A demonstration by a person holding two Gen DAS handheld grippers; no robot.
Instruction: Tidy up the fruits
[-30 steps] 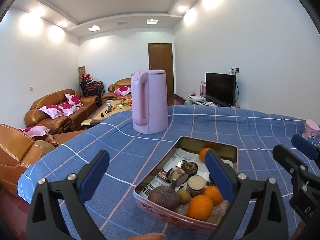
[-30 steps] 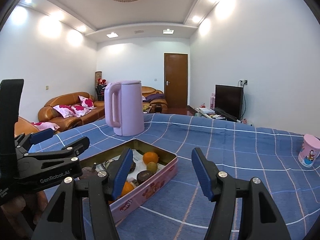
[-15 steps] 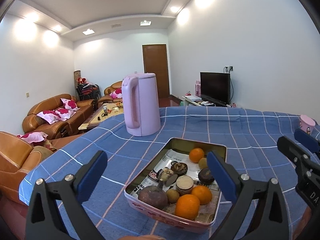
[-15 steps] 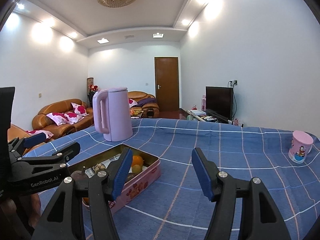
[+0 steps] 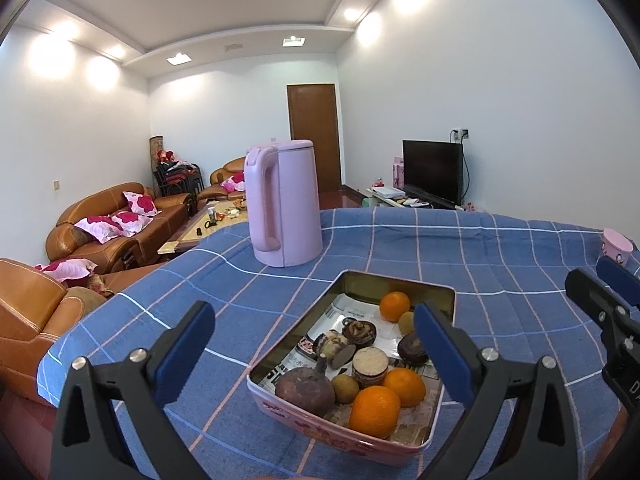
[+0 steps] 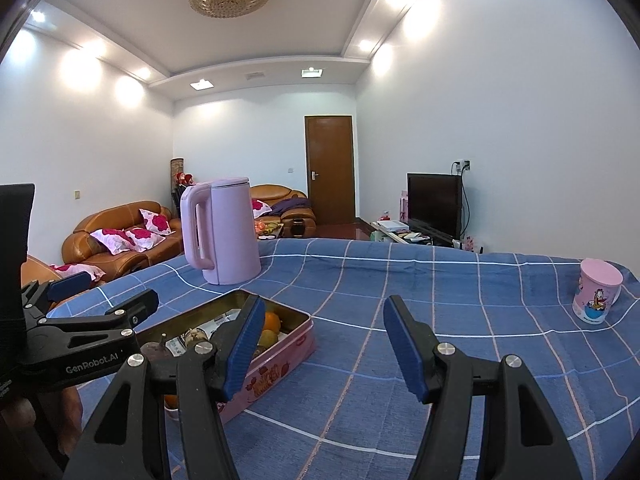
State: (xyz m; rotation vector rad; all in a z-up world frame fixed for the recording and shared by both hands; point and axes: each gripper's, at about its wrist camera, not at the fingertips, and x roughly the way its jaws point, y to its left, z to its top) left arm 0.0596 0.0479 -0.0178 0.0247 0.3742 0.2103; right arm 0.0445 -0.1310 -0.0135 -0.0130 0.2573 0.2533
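Meanwhile, both views have tilted up and drawn back over the last second, so the fruits [image 5: 376, 406] lie in the tin [image 5: 436, 432] near-centre, with the left gripper [image 5: 316, 356] and right gripper [image 6: 320, 344] spread, empty, committing to nothing.

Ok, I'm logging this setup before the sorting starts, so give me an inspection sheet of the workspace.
Surface: blue checked tablecloth, slightly wrinkled.
Job's things: pink rectangular metal tin lined with newspaper, holding three round oranges, small green-brown fruits and dark round fruits.
Clutter: tall pink plastic kettle behind the tin; pink cartoon mug at the far right.
Grippers: left claw open, over the tin; right claw open, to the tin's right.
Cables: black cord from wall socket behind the black television.
Surroundings: brown leather sofas, brown wooden door.
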